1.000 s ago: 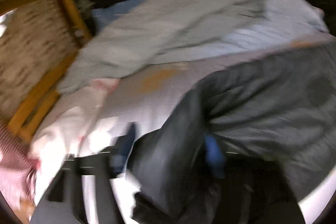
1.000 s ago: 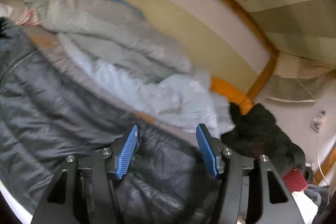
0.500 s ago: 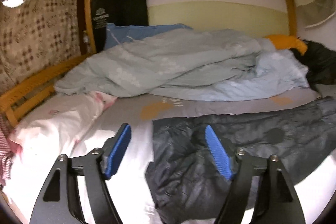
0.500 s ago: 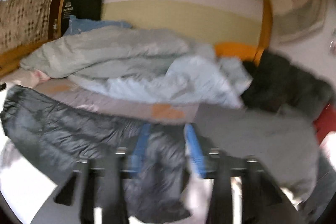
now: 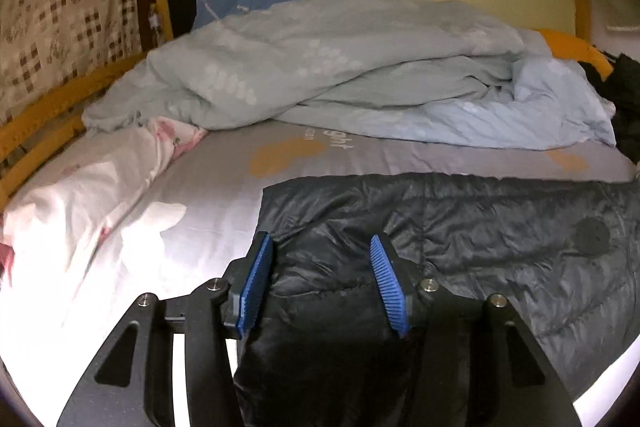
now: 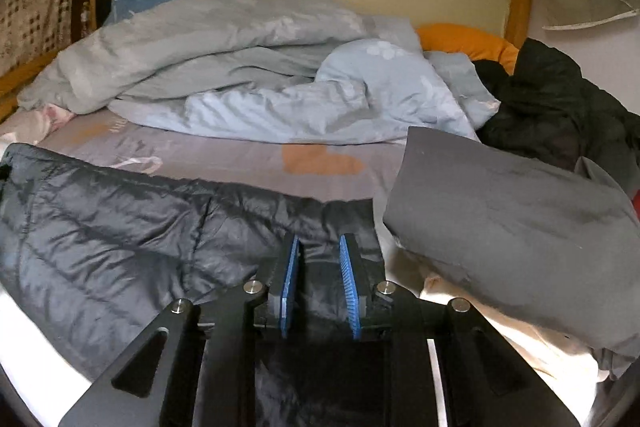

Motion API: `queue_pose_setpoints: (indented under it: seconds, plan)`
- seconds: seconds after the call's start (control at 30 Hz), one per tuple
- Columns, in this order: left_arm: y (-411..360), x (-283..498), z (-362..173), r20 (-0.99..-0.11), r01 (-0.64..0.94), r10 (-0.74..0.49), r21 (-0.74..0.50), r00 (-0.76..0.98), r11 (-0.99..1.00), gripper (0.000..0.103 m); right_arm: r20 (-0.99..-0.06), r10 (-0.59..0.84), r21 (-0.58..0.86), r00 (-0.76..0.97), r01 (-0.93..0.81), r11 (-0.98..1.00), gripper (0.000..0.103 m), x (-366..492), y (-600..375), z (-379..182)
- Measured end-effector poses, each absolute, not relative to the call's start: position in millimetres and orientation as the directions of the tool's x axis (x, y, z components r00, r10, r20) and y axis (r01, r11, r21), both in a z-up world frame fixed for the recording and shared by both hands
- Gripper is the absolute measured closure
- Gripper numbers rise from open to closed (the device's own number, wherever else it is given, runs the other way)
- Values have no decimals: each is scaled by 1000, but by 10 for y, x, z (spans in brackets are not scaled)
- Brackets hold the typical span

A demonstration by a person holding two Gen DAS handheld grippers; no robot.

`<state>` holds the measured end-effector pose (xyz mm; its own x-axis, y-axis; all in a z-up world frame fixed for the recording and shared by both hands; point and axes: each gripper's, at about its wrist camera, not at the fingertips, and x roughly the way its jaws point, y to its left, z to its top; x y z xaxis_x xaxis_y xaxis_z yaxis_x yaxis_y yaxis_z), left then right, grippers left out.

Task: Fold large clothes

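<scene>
A dark grey quilted puffer jacket (image 5: 480, 227) lies stretched flat across the near side of the bed's grey sheet (image 5: 360, 155). My left gripper (image 5: 322, 279) straddles the jacket's left end. Its jaws are closing, with a bunch of the fabric between the blue pads (image 5: 256, 283), and I see no firm pinch. In the right wrist view the jacket (image 6: 120, 227) runs off to the left. My right gripper (image 6: 320, 275) is at its right end, with the pads close together and the fabric pinched between them.
A crumpled pale blue duvet (image 5: 340, 67) fills the far half of the bed. White and pink bedding (image 5: 80, 195) lies at the left beside the wooden bed rail (image 5: 40, 123). A grey pillow (image 6: 500, 219) and a heap of black clothing (image 6: 560, 107) sit at the right.
Both views have swung from tilted and blurred to level and steady. The left jaws narrowed around the jacket's left end. The right jaws closed from wide apart onto its right end.
</scene>
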<state>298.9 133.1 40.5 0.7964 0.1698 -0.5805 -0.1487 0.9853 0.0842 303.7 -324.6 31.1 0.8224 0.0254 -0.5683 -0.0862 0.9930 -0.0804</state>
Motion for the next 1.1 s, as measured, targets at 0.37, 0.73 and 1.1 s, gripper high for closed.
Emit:
queue_pose_setpoints:
  seconds: [0.37, 0.73, 1.1]
  plan:
    - [1698, 3105, -30, -667, -266, 118, -124, 735, 956, 25, -632, -30, -79, 774, -25, 997, 80, 3491, -3249, -86]
    - [1484, 2859, 295, -576, -158, 36, -164, 816, 974, 31, -641, -45, -67, 766, 3, 998, 64, 3379, -3208, 131]
    - [477, 2180, 646, -475, 147, -146, -36, 868, 988, 14, -523, 202, -78, 828, -282, 956, 18, 2522, -2478, 635]
